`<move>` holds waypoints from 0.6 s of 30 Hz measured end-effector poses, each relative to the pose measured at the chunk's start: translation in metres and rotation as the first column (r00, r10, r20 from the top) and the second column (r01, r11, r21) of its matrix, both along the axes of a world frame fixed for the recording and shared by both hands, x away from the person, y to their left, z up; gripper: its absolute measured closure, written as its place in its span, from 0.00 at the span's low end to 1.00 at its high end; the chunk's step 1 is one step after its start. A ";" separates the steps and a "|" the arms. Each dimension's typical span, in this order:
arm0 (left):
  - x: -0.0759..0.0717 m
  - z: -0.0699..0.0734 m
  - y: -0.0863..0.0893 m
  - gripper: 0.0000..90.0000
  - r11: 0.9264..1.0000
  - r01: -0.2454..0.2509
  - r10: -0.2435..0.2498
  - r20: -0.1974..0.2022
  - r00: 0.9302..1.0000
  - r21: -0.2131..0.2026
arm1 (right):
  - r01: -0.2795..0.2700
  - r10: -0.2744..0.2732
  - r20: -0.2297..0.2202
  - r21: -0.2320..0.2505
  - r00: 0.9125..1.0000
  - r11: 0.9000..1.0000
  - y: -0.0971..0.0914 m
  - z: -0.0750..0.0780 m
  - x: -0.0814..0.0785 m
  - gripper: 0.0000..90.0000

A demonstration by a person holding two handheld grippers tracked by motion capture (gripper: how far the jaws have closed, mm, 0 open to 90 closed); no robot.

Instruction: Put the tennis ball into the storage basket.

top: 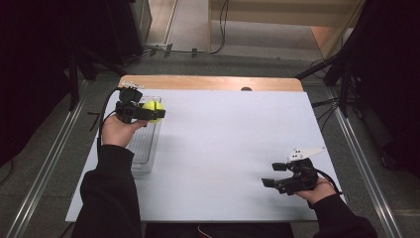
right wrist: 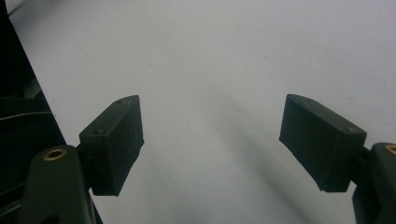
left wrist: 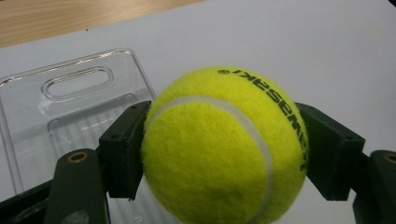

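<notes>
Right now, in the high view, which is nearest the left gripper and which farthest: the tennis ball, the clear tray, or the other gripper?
1. Tennis ball, clamped in the left gripper.
2. Clear tray, just beneath.
3. Right gripper, far across, near the table's right edge.

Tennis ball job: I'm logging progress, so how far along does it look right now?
Done: the left gripper has the tennis ball clamped between its jaws, lifted above the clear plastic tray at the table's left edge. In hand: the ball is held over the tray's far end. Left: whether it goes into the tray or onto the white table can't be told; it isn't set down yet. The right gripper waits open and empty.
</notes>
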State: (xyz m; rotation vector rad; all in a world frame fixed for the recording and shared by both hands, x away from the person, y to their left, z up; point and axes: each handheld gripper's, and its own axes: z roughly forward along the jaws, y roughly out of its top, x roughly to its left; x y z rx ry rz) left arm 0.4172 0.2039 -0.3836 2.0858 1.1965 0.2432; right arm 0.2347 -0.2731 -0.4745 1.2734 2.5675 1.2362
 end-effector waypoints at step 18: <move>0.002 -0.006 0.023 0.30 0.993 -0.114 0.114 0.017 0.993 0.020 | -0.001 0.001 0.000 -0.002 1.000 1.000 0.000 0.000 0.000 0.22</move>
